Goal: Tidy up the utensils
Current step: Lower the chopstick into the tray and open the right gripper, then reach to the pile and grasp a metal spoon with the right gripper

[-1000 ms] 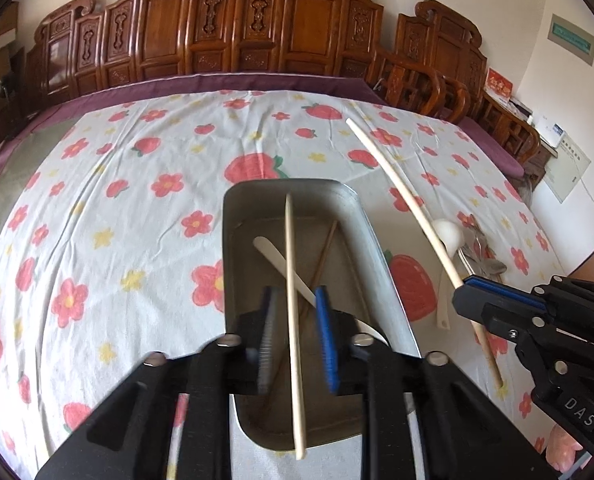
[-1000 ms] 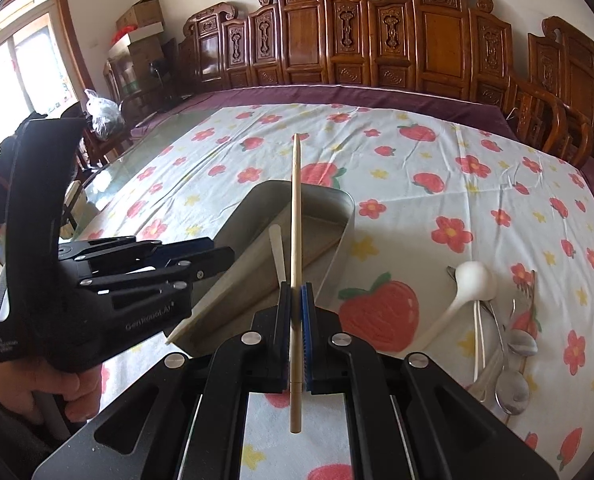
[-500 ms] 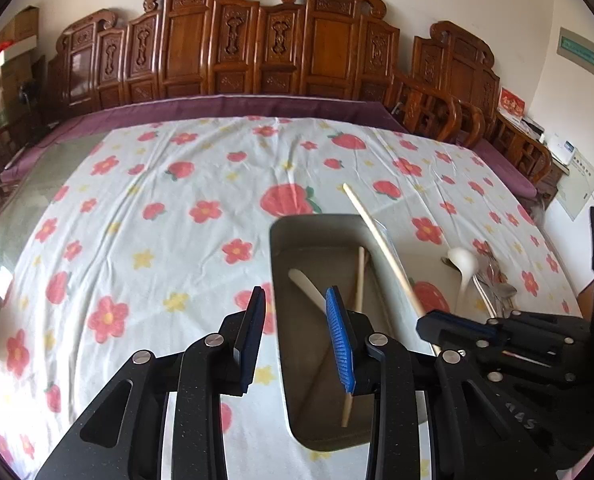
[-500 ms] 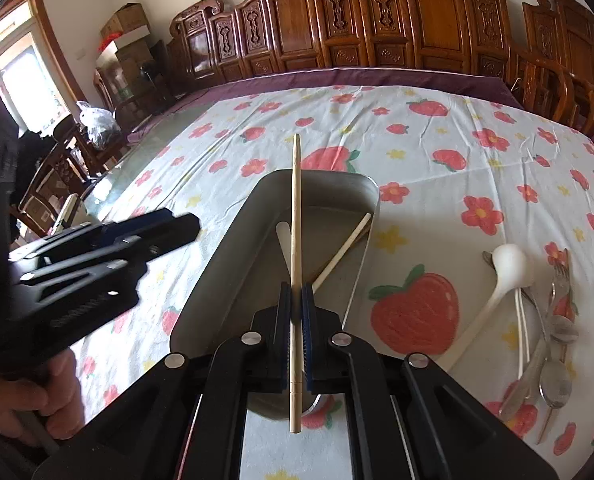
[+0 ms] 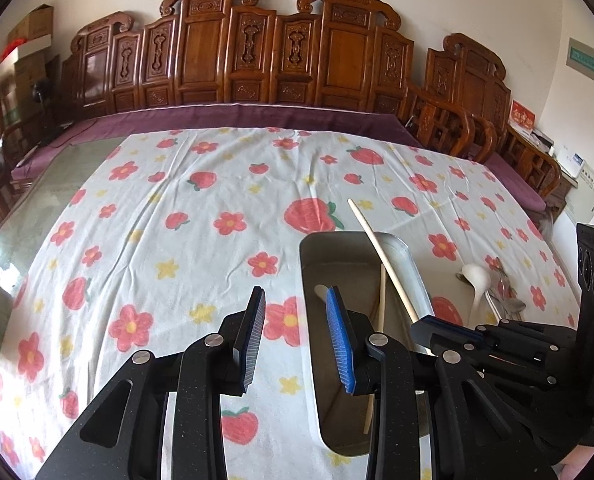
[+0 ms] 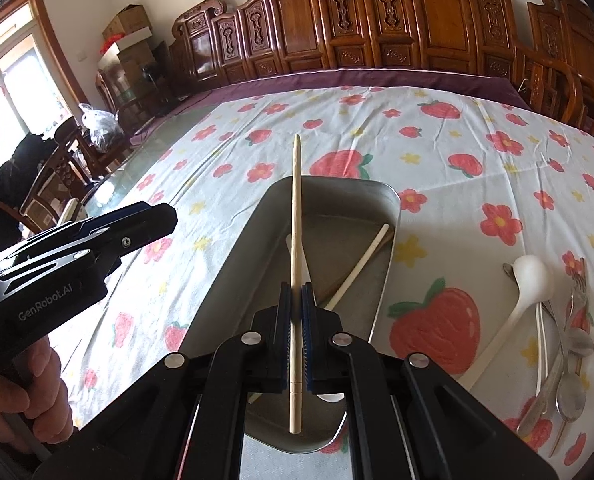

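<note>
Here the right claw (image 6: 296,340) was clamped on a pale wooden chopstick (image 6: 295,216) above the grey rectangular metal tray (image 6: 233,248), while the left claw (image 5: 299,334) stood apart, holding nothing, over the flowered tabletop (image 5: 169,216).

Bright daylight from window (image 6: 1,92), sharp focus, fisheye-curved dark corners

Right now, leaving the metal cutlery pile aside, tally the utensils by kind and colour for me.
Pale chopsticks: 2, one clamped in the right gripper, one in the tray
Dark chopstick: 1, in the tray, partly hidden
White spoons: 2, one in the tray, one on the cloth
Total: 5
</note>
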`<state>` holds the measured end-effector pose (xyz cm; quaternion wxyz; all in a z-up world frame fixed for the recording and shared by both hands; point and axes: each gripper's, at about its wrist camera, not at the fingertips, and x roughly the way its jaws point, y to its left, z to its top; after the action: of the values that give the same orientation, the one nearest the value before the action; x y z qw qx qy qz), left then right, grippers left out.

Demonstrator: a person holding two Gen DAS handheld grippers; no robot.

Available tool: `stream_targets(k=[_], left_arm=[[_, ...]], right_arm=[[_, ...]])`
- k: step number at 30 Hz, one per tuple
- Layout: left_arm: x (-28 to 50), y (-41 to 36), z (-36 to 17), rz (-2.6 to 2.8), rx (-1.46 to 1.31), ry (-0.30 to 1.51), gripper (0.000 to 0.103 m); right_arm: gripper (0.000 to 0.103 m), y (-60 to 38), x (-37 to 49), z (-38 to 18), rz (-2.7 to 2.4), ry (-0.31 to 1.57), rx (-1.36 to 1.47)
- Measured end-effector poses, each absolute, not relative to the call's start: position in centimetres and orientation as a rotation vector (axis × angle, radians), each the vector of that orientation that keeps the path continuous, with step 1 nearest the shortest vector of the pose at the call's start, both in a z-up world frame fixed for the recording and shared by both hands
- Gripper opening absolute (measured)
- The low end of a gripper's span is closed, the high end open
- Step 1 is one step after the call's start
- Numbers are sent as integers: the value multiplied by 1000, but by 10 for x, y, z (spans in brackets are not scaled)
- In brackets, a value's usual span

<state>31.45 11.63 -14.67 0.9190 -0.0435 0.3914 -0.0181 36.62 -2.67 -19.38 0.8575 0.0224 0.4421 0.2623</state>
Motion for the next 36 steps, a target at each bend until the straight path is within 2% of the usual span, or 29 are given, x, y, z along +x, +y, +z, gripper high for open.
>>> stream_targets(k=[3, 5, 12, 17, 21, 23, 24, 26, 36], left_arm=[[315, 117, -147, -33, -90, 802, 31], [315, 117, -147, -33, -92, 803, 35], [313, 106, -146, -52, -78, 796, 37], [310, 87, -148, -85, -56, 793, 52], [306, 68, -149, -129, -61, 795, 59], [302, 56, -150, -159, -56, 801, 66], [300, 48, -152, -174, -48, 803, 66], [296, 32, -156, -204, -25, 811, 67], [280, -24, -175, -305, 69, 843, 72]], right_arm=[[7, -25, 366, -194, 570, 921, 48], [7, -25, 366, -196, 572, 921, 33], [7, -56, 356, -193, 571, 913, 48], [7, -104, 336, -179, 500, 872, -8], [7, -150, 325, -174, 409, 860, -64], [9, -167, 324, -176, 377, 861, -88], [14, -180, 323, -178, 354, 869, -105], [17, -196, 322, -185, 320, 882, -123], [17, -230, 347, -217, 265, 976, -157]])
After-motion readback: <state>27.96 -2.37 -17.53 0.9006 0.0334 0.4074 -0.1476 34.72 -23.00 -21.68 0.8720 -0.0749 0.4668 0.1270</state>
